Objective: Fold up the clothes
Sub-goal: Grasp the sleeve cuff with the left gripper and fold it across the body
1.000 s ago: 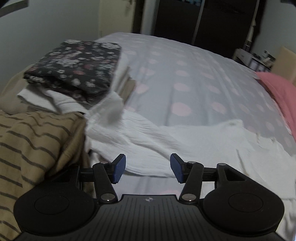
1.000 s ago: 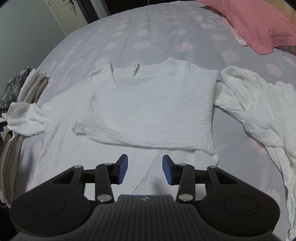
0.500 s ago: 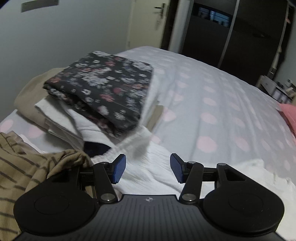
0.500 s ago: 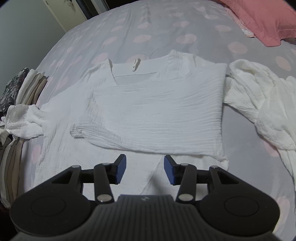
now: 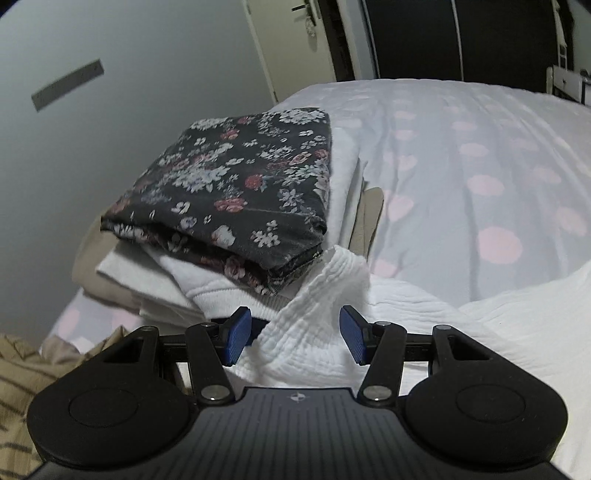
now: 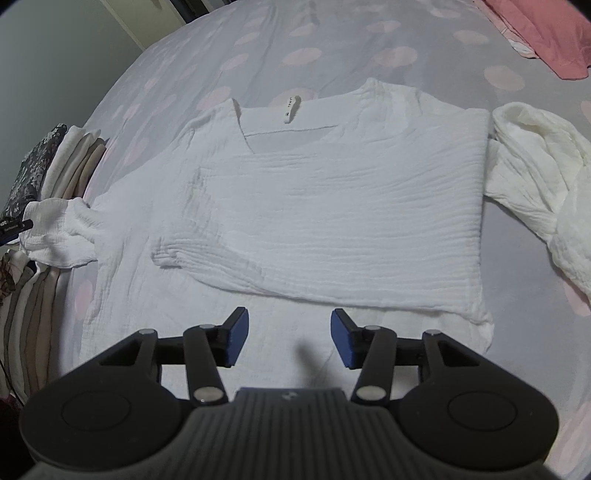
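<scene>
A white crinkle-gauze blouse (image 6: 332,206) lay spread on the bed's grey sheet with pink dots (image 6: 258,48), neckline and label (image 6: 291,107) toward the far side, one sleeve already folded across its front. Its other sleeve reached out to the stack of folded clothes (image 6: 59,166) at the picture's left edge, the cuff (image 5: 332,280) resting against that stack. In the left wrist view, the left gripper (image 5: 295,338) hovered over this cuff with its blue pads about half apart; the cloth sat between them, but neither pad pressed on it. A dark floral garment (image 5: 229,192) topped the stack, with white and beige pieces under it, and a tan striped garment (image 5: 22,373) lay at the lower left. The right gripper (image 6: 286,338) hung above the blouse's lower part, near the hem, its jaws opening and gripping nothing. A second crumpled white garment (image 6: 535,166) lay just beside the blouse on the right, and a pink pillow (image 6: 546,33) sat at the far corner.
</scene>
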